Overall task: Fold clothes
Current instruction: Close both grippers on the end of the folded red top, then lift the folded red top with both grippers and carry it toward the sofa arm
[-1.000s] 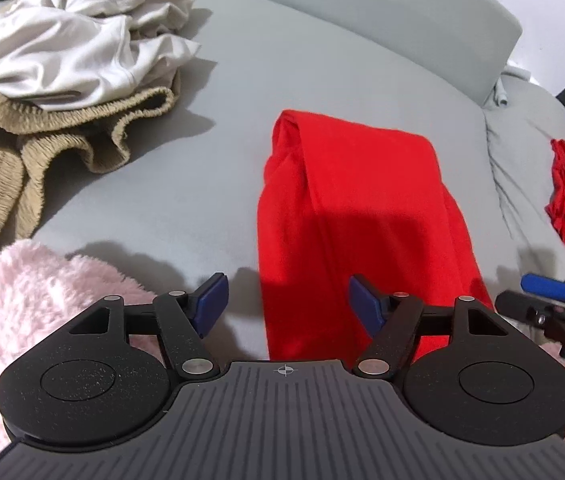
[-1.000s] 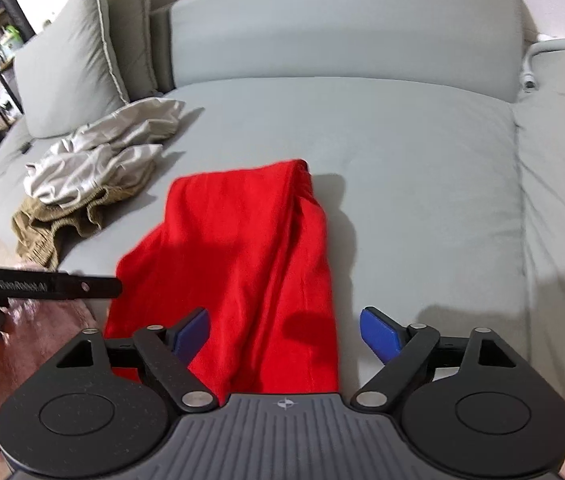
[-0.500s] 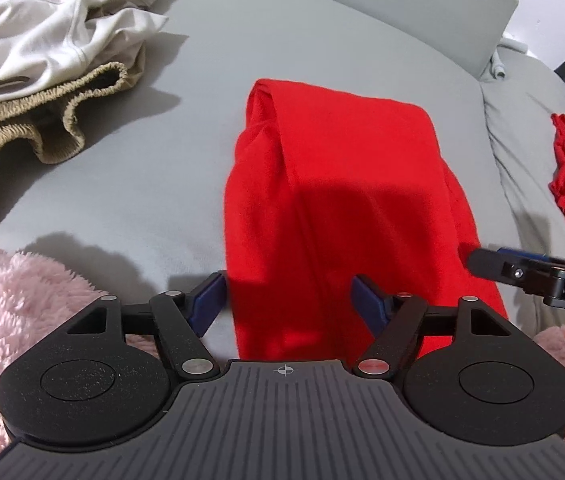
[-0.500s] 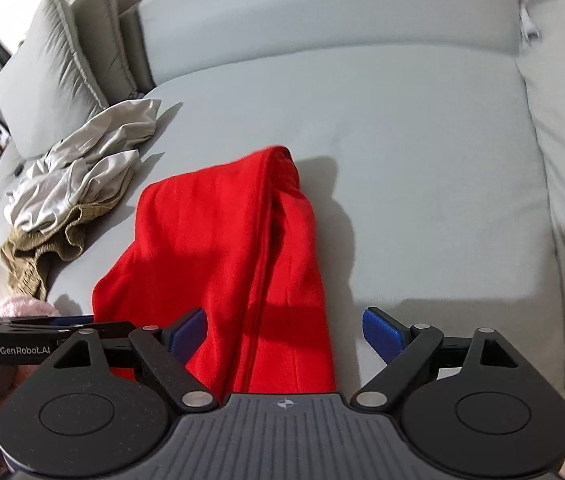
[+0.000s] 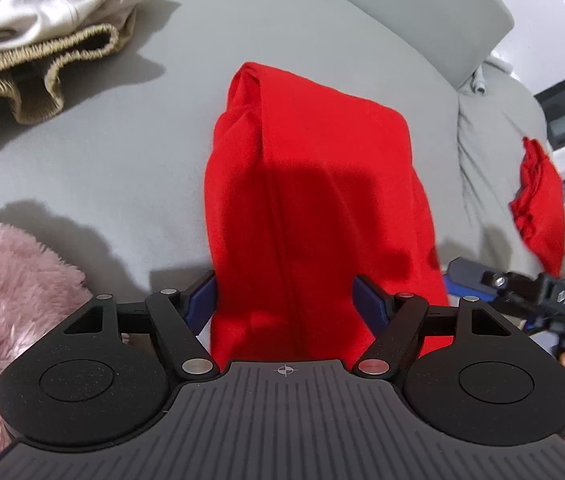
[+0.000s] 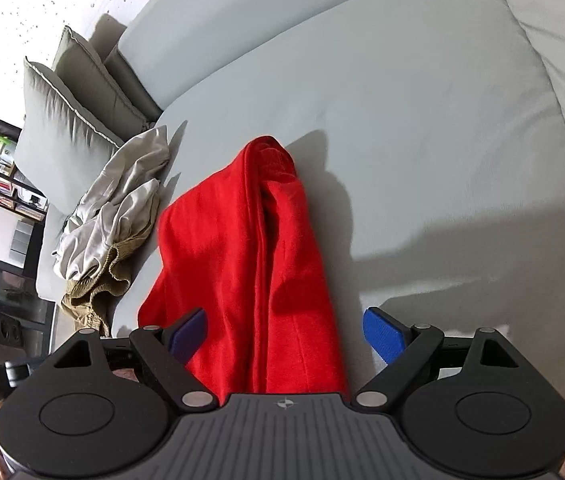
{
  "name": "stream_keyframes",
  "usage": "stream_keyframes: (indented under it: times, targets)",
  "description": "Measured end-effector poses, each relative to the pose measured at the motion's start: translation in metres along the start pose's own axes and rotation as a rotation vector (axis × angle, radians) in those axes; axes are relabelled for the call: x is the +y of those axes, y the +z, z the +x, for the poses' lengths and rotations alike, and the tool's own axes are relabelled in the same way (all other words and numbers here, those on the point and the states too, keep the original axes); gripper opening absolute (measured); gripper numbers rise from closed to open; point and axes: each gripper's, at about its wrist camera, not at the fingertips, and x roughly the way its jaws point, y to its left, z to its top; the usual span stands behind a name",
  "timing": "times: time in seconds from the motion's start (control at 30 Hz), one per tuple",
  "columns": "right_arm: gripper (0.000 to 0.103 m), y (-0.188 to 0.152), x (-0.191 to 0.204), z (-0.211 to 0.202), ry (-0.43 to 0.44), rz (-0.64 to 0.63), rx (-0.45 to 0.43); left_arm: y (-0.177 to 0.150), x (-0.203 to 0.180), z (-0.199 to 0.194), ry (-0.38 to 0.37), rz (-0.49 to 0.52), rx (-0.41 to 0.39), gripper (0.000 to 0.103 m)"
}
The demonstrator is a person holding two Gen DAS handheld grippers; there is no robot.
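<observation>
**Both grippers wide open over a folded red garment on the sofa**

A red garment (image 5: 314, 208) lies lengthwise on the grey sofa seat (image 5: 122, 152), folded into a long strip with a seam running down its middle; its far end bunches into a rounded fold. The near end reaches under both tools.

The left gripper (image 5: 284, 302) hangs over the near end of the cloth with its jaws spread wide. The blue pads (image 5: 202, 300) stand at either side of the strip, and nothing is clamped. The right gripper (image 6: 286, 334) is likewise released, its left pad over the red cloth and its right pad over bare grey cushion just beside the garment's edge.

To the left, well apart from the red strip, a crumpled cream garment (image 6: 118, 200) lies on top of tan shorts with an elastic waistband (image 5: 22, 76). A second red garment (image 5: 540, 204) sits on the neighbouring cushion at the right. A pink fluffy blanket (image 5: 6, 304) covers the near left corner. Grey pillows (image 6: 66, 120) lean against the backrest.
</observation>
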Motion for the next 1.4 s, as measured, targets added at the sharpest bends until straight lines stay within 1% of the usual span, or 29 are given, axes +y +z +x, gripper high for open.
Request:
stream_keyframes:
  times: [0.13,0.2,0.27,0.3,0.33,0.37,0.4,0.43,0.47,0.5,0.53,0.57,0.6,0.63,0.67,0.7,0.73,0.77,0.8,0.83,0.87,0.93,1.0,1.03,1.13,1.23,1.3,1.4]
  targets:
    - [0.087,0.005,-0.01,0.003,0.051,0.05,0.011,0.011,0.014,0.008,-0.055,-0.069,0.042,0.077]
    - [0.088,0.007,-0.015,0.005,0.076,0.071,0.021,0.013,0.015,0.009,-0.075,-0.076,0.052,0.078]
    - [0.088,0.009,-0.017,0.008,0.105,0.082,0.037,0.015,0.014,0.01,-0.077,-0.062,0.057,0.079]
    - [0.085,0.01,-0.018,0.012,0.136,0.092,0.056,0.015,0.013,0.01,-0.078,-0.055,0.059,0.08]
    - [0.085,0.011,-0.018,0.018,0.16,0.102,0.074,0.016,0.013,0.011,-0.08,-0.047,0.06,0.081]
    - [0.083,0.012,-0.018,0.018,0.163,0.099,0.076,0.016,0.013,0.013,-0.085,-0.04,0.061,0.083]
    - [0.077,0.013,-0.015,0.022,0.171,0.083,0.083,0.016,0.013,0.014,-0.091,-0.033,0.062,0.084]
    - [0.076,0.014,-0.013,0.026,0.178,0.077,0.091,0.016,0.014,0.016,-0.098,-0.026,0.064,0.085]
    - [0.071,0.015,-0.01,0.03,0.183,0.07,0.098,0.016,0.015,0.018,-0.105,-0.02,0.065,0.086]
    - [0.062,0.015,-0.008,0.031,0.178,0.058,0.098,0.016,0.017,0.019,-0.113,-0.025,0.064,0.087]
    - [0.057,0.015,-0.005,0.033,0.168,0.042,0.097,0.016,0.016,0.019,-0.112,-0.024,0.061,0.086]
    - [0.045,0.013,0.0,0.033,0.136,0.01,0.096,0.016,0.015,0.019,-0.108,-0.021,0.059,0.084]
    - [0.035,0.012,0.006,0.034,0.105,-0.022,0.094,0.015,0.011,0.019,-0.087,0.002,0.053,0.082]
    - [0.034,0.011,0.011,0.034,0.073,-0.055,0.092,0.014,0.008,0.018,-0.069,0.022,0.048,0.075]
    - [0.031,0.01,0.018,0.034,0.039,-0.092,0.089,0.011,0.0,0.016,-0.032,0.07,0.036,0.065]
    - [0.028,0.006,0.031,0.032,-0.013,-0.167,0.074,0.006,-0.009,0.014,0.013,0.129,0.018,0.057]
    - [0.028,0.003,0.043,0.03,-0.06,-0.232,0.06,0.004,-0.015,0.013,0.042,0.161,0.005,0.04]
    - [0.026,0.001,0.046,0.031,-0.077,-0.253,0.054,0.001,-0.022,0.011,0.07,0.191,-0.012,0.028]
    - [0.025,-0.005,0.063,0.029,-0.147,-0.33,0.029,-0.002,-0.03,0.01,0.1,0.222,-0.03,0.023]
    - [0.023,-0.01,0.071,0.027,-0.186,-0.37,0.011,-0.005,-0.038,0.008,0.129,0.253,-0.049,0.02]
    - [0.022,-0.015,0.079,0.026,-0.223,-0.408,-0.005,-0.009,-0.05,0.006,0.173,0.293,-0.064,0.018]
    - [0.02,-0.023,0.09,0.023,-0.27,-0.458,-0.025,-0.02,-0.071,0.004,0.243,0.385,-0.095,0.017]
    - [0.02,-0.037,0.105,0.015,-0.356,-0.541,-0.05,-0.033,-0.098,0.0,0.293,0.488,-0.132,0.017]
    - [0.02,-0.041,0.105,0.012,-0.376,-0.552,-0.058,-0.038,-0.107,-0.001,0.305,0.52,-0.142,0.017]
    - [0.019,-0.048,0.095,-0.01,-0.419,-0.513,-0.097,-0.05,-0.13,-0.002,0.322,0.603,-0.158,0.017]
    - [0.019,-0.051,0.085,-0.028,-0.43,-0.456,-0.135,-0.057,-0.146,-0.003,0.294,0.641,-0.159,0.017]
    - [0.019,-0.054,0.076,-0.041,-0.443,-0.427,-0.167,-0.06,-0.158,0.001,0.28,0.669,-0.145,0.017]
    - [0.019,-0.053,0.06,-0.04,-0.457,-0.363,-0.152,-0.057,-0.166,0.023,0.286,0.677,-0.09,0.017]
